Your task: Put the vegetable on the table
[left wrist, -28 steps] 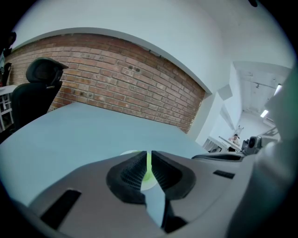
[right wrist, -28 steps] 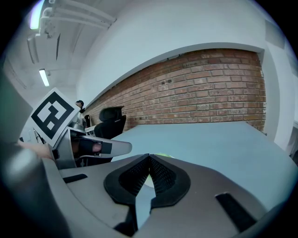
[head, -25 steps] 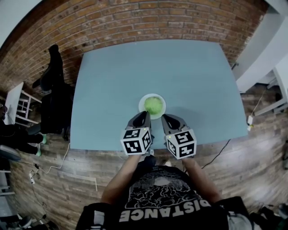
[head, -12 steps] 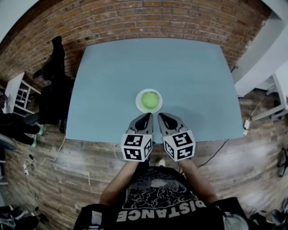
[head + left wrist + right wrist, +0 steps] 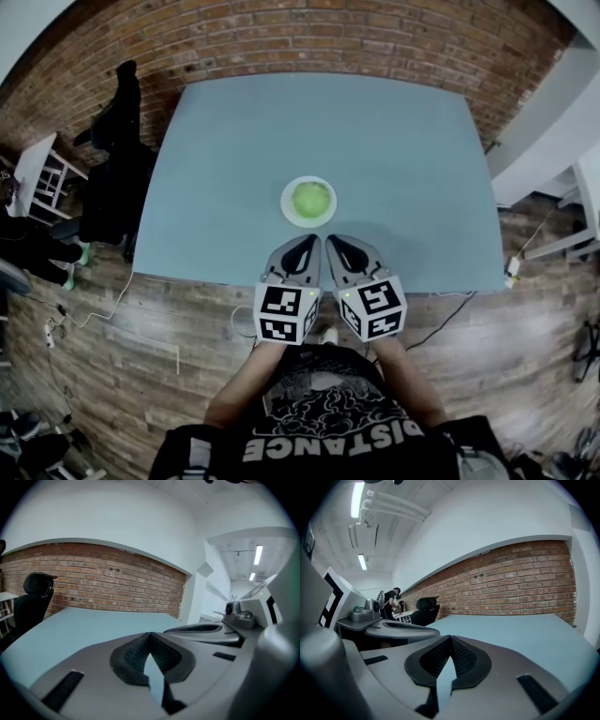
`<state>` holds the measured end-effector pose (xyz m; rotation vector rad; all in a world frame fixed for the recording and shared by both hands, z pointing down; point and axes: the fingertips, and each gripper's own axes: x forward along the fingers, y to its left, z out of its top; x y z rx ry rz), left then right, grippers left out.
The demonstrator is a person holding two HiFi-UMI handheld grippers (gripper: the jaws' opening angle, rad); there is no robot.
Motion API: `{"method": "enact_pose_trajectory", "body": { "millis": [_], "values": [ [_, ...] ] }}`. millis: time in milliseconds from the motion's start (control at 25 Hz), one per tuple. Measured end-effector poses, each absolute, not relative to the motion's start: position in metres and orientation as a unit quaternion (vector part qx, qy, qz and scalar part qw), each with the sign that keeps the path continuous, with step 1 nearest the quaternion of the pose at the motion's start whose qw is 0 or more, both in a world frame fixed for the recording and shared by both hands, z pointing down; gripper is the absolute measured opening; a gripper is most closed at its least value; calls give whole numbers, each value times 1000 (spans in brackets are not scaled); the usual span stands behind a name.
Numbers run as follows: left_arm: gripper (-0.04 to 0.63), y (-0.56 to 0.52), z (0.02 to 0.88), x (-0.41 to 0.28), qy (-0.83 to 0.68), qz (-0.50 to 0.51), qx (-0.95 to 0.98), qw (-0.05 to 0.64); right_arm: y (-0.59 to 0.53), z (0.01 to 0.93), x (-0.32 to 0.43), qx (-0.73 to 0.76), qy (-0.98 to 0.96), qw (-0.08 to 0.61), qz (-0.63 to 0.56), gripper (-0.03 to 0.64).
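- The left gripper has its jaws pressed together, their ribbed black pads meeting at the tip with nothing between them.
- The right gripper is likewise pressed together and carries nothing.
- In the head view both grippers lie side by side over the near edge of the desk, tips pointing toward the far side and angled slightly toward each other.
- Each gripper carries a cube with black-and-white square markers; they bear patterns only, with no readable letters.
- The vegetable, a round light-green ball, sits in a white plate just beyond the gripper tips, apart from both.
- The plate stands on the blue-grey desk, near the middle of its width and closer to the near edge than the far one.
- The person's black shirt shows white print; the word "DISTANCE" can be read, upside down from this view.
- A black chair stands at the left edge of the desk.
- A red brick wall runs behind the desk, and the wooden floor has a white cable lying on it.
- A person in dark clothes stands far back in the right gripper view.
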<state>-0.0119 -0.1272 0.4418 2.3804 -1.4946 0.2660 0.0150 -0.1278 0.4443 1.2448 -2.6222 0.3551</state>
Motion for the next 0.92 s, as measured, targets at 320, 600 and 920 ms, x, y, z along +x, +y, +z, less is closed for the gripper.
{"method": "enact_pose_trajectory", "body": {
  "millis": [320,600,920],
  "values": [
    [0,-121,439,-10,-537,79,825,158,-125,447,19,415,-896,112,107,9],
    [0,-119,440,-10,-543,81,819,166,-126,444,18,406,-901,117,100,9],
    [0,-121,444,-20,-556,81,810,168,-130,448,12,399,-904,117,100,9]
  ]
}}
